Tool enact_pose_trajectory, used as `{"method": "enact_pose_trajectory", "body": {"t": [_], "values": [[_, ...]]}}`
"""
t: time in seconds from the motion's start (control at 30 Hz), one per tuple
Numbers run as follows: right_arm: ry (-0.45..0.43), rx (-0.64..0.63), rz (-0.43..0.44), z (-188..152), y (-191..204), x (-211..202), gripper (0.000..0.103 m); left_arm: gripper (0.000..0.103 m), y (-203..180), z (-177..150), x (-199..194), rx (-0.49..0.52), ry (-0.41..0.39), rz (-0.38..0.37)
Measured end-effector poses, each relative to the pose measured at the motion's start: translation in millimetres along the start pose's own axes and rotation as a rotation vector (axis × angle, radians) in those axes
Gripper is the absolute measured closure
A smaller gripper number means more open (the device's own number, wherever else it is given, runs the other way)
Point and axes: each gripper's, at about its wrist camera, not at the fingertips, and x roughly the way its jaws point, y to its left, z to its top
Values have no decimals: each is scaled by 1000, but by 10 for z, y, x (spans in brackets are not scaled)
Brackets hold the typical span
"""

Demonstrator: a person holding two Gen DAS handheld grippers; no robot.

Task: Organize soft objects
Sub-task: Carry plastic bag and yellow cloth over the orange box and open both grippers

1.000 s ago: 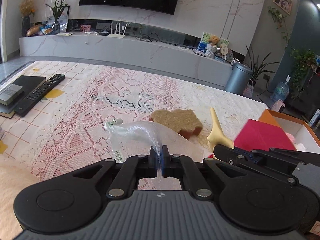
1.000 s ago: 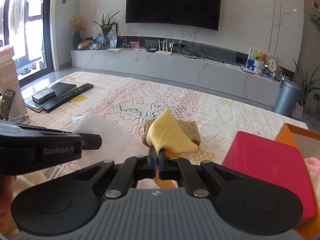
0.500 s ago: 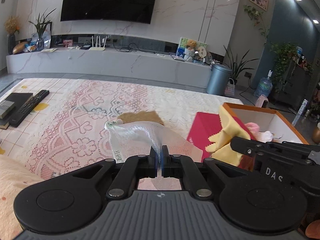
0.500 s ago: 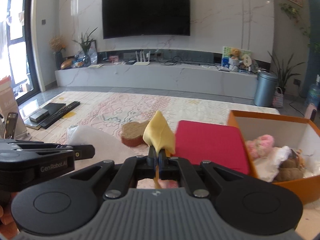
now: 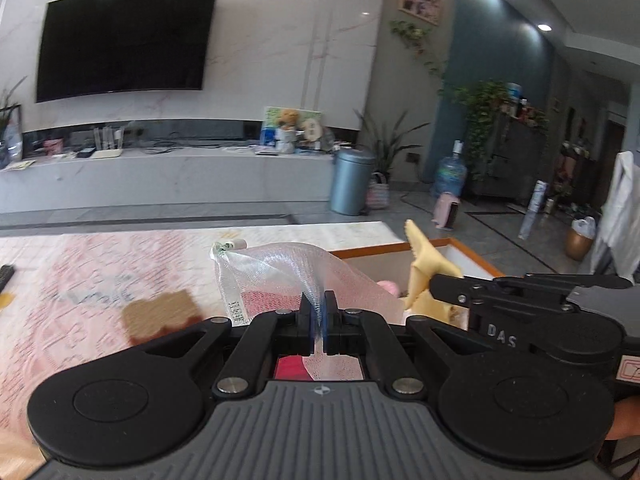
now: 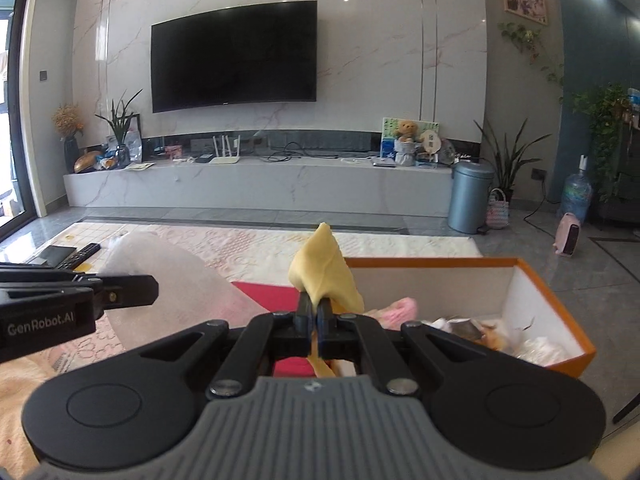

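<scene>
the box (image 6: 556, 292) is orange outside and white inside; in it lies something pink and fluffy (image 6: 400, 308), and just left of it a red sheet (image 6: 272, 294) and a brown sponge (image 5: 160, 314) sit on a cream cloth (image 5: 80, 280) with pink lace patterning. above the box hang a pale yellow cloth (image 6: 324, 276) and a sheer white mesh bag (image 5: 280, 276); both grippers are black.

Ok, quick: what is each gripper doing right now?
Left gripper: shut on the white mesh bag.
Right gripper: shut on the yellow cloth.
</scene>
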Motion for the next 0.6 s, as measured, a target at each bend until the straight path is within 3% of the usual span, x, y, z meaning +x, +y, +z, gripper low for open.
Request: {"method": "enact_pose_trajectory", "body": {"t": [0.27,0.4,0.6], "values": [[25,-16,-59,268,-468,175,103,100,-203,356,553,-11,44,-121],[61,-14,-87,348,-690,339,103,100,-283,422,841,-10,73,-125],[188,51,-119,275,-997,746,103,100,-433,368,1255,47,166,-120]]}}
